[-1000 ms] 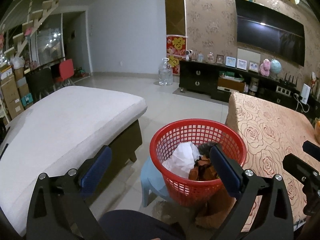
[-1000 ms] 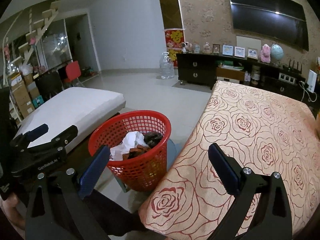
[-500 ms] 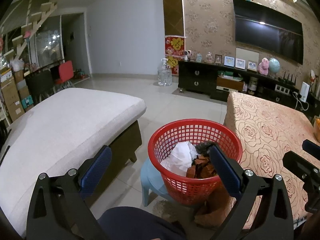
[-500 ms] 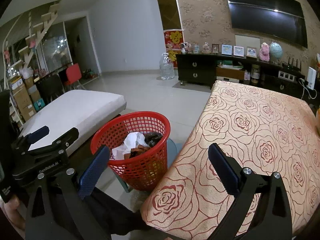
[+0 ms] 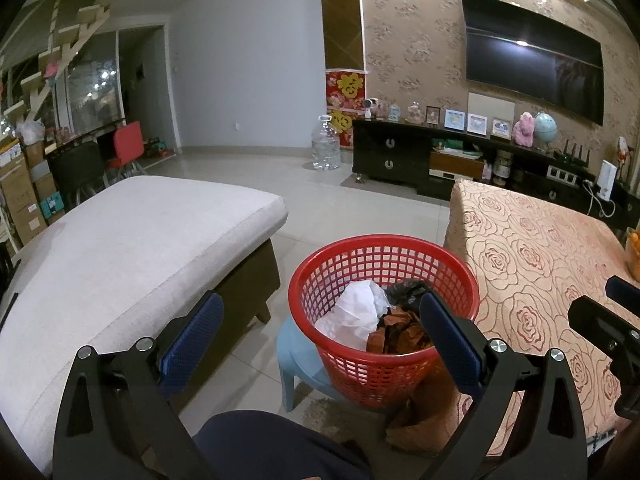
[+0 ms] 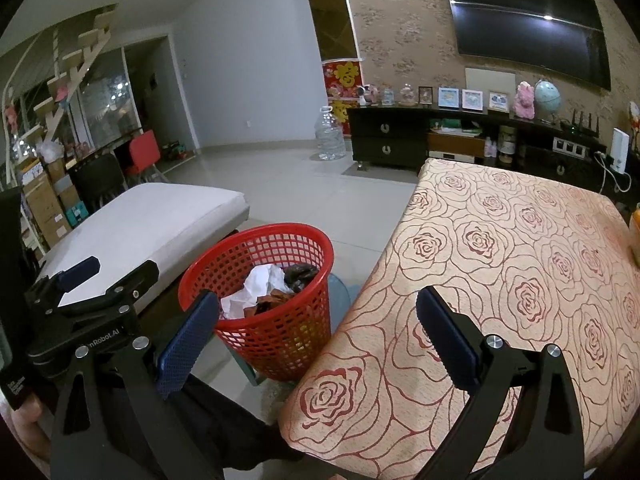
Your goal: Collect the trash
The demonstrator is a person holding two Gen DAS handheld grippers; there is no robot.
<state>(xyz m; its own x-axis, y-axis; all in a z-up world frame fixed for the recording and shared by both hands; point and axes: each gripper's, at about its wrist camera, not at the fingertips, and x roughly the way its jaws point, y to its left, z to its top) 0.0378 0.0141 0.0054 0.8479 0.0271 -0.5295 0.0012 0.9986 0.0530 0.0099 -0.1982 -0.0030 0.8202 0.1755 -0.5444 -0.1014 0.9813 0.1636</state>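
Done: your red basket already contains white paper and brown scraps.
Left: rose tablecloth shows no trash.
Jaws: left gripper and right gripper both spread, empty.

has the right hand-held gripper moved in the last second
Yes, slightly: in the right wrist view the red basket and TV sit a little higher and rightward, so it shifted or tilted left and down.

left gripper spread wide, empty | red basket holds trash, on blue stool
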